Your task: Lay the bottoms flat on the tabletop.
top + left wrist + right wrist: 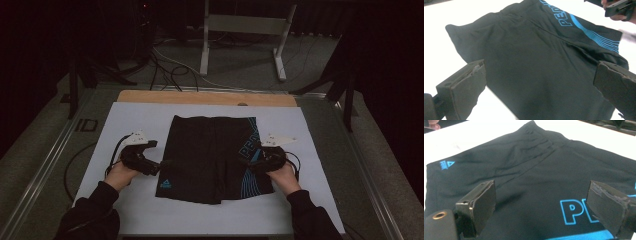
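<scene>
A pair of black shorts [210,155] with blue lettering and blue stripes lies flat on the white mat [135,117]. My left gripper [161,165] sits at the shorts' left edge, near a small blue logo [165,183]. In the left gripper view it [540,68] is open, its jaws wide apart over the dark cloth [524,52]. My right gripper [248,161] rests at the shorts' right side by the lettering. It [541,187] is open too, above the shorts [536,162], with nothing between its jaws. The right gripper [620,7] also appears far off in the left gripper view.
The mat covers a wooden tabletop [205,97] with metal rails [45,160] along its sides. Beyond the table stands a metal frame [245,25], and cables [165,65] run across the floor. The room around is dark.
</scene>
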A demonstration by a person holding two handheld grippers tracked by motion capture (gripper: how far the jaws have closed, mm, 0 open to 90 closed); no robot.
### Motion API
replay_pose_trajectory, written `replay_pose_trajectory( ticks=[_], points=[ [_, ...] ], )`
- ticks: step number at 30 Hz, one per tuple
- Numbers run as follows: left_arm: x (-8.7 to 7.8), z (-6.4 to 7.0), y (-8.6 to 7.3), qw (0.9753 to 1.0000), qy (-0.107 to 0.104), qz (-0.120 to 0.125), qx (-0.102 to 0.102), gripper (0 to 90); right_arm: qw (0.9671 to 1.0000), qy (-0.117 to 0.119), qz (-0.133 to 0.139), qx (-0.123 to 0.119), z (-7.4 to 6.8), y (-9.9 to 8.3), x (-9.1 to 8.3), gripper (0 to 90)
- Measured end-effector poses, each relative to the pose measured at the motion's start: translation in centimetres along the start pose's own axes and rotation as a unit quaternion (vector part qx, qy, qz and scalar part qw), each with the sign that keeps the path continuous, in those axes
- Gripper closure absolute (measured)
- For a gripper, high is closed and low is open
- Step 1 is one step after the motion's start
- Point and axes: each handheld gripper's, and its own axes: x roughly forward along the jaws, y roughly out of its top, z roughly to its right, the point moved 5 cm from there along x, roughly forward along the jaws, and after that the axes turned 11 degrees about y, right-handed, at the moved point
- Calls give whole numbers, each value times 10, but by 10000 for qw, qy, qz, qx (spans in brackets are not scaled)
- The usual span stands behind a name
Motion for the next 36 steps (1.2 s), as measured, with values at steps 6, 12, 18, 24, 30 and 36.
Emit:
replay_pose_trajectory(
  ticks=[6,12,18,24,30,36],
  points=[
    [-9,12,-10,9999,-105,42,63,0,9999,81,-71,-82,-8,-9,-5,95],
    [-16,24,-24,9997,-149,-6,171,0,9999,160,10,-23,-14,-17,-14,117],
    [-23,27,-38,9997,-155,-48,164,0,9998,118,-137,-53,-20,-28,-20,107],
    [-34,29,-50,9998,-61,-93,163,0,9999,132,-15,-8,-27,-37,-32,107],
    [-46,32,-64,9998,-15,-159,143,1,9999,75,-85,-13,-33,-49,-44,106],
    [-59,32,-72,9998,97,-133,141,0,9999,-82,-111,-73,-39,-62,-62,106]
  ],
)
